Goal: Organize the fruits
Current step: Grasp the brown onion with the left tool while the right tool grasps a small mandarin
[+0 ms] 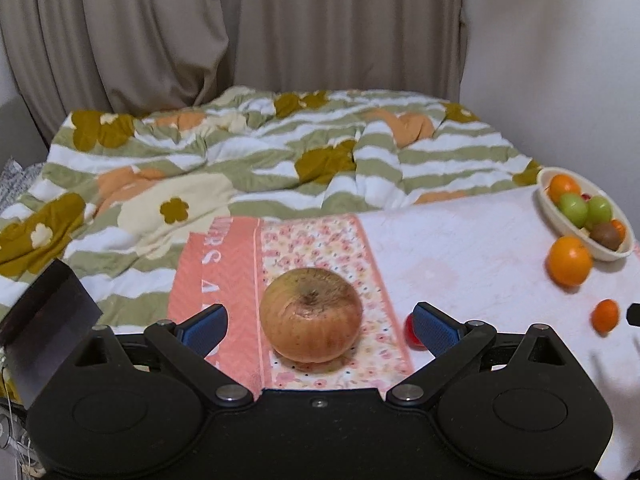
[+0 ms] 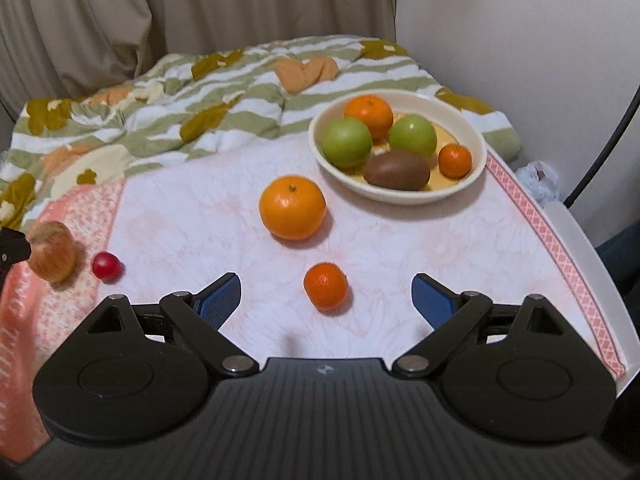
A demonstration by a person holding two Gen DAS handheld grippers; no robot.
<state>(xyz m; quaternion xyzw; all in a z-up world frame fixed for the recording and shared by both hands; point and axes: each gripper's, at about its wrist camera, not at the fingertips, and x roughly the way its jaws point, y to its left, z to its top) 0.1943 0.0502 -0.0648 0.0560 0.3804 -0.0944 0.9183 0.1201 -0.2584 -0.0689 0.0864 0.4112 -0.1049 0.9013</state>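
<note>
A brownish apple (image 1: pixel 311 315) sits on the floral cloth between the wide-open fingers of my left gripper (image 1: pixel 320 326); it also shows in the right wrist view (image 2: pixel 53 251). A small red fruit (image 1: pixel 413 331) (image 2: pixel 106 266) lies beside it. My right gripper (image 2: pixel 326 300) is open, with a small mandarin (image 2: pixel 325 286) (image 1: pixel 605 315) between its fingertips on the cloth. A large orange (image 2: pixel 292 207) (image 1: pixel 569 260) lies farther off. The cream bowl (image 2: pixel 400 197) (image 1: pixel 560 216) holds two green apples, an orange, a mandarin and a kiwi.
A white and pink cloth (image 2: pixel 400 248) covers the table. A rumpled green-striped quilt (image 1: pixel 240 160) lies behind it, with beige curtains (image 1: pixel 200 32) beyond. The table's right edge (image 2: pixel 588 248) is near the bowl. A dark box (image 1: pixel 44 320) sits at the left.
</note>
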